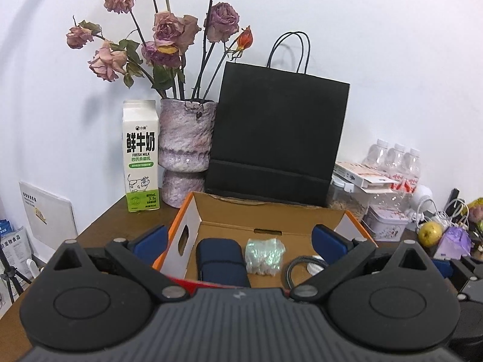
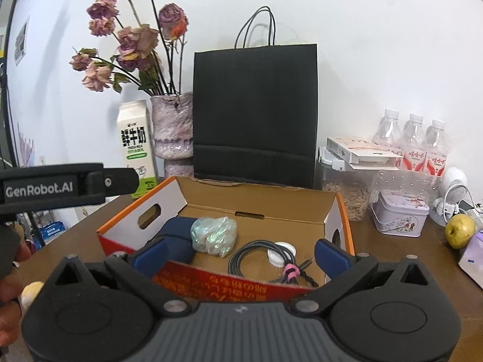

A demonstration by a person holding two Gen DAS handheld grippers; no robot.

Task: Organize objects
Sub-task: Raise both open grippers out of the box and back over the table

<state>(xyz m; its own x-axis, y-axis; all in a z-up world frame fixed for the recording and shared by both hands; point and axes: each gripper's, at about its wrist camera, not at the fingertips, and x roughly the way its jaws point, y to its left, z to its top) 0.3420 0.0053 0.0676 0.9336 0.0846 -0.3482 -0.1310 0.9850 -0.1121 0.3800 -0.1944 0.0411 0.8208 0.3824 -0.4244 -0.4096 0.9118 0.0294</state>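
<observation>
An open cardboard box (image 1: pixel 265 211) (image 2: pixel 259 199) with orange edges sits on the brown table. Inside lie a dark blue pouch (image 1: pixel 222 261) (image 2: pixel 178 241), an iridescent plastic packet (image 1: pixel 265 255) (image 2: pixel 214 235), a coiled black cable (image 2: pixel 256 256) with a pink tie and a white cap (image 2: pixel 282 253). My left gripper (image 1: pixel 240 242) is open and empty, just in front of the box's near wall. My right gripper (image 2: pixel 241 255) is open and empty, over the box's red front wall. The left gripper's body (image 2: pixel 60 185) shows at the left of the right wrist view.
Behind the box stand a black paper bag (image 1: pixel 274 138) (image 2: pixel 255 111), a vase of dried roses (image 1: pixel 185 150) (image 2: pixel 173 126) and a milk carton (image 1: pixel 140 157) (image 2: pixel 135 147). At right are water bottles (image 2: pixel 416 144), a clear container (image 2: pixel 347 190), a tin (image 2: pixel 398 217), a pear (image 2: pixel 459 230) and a fan (image 2: pixel 452 193).
</observation>
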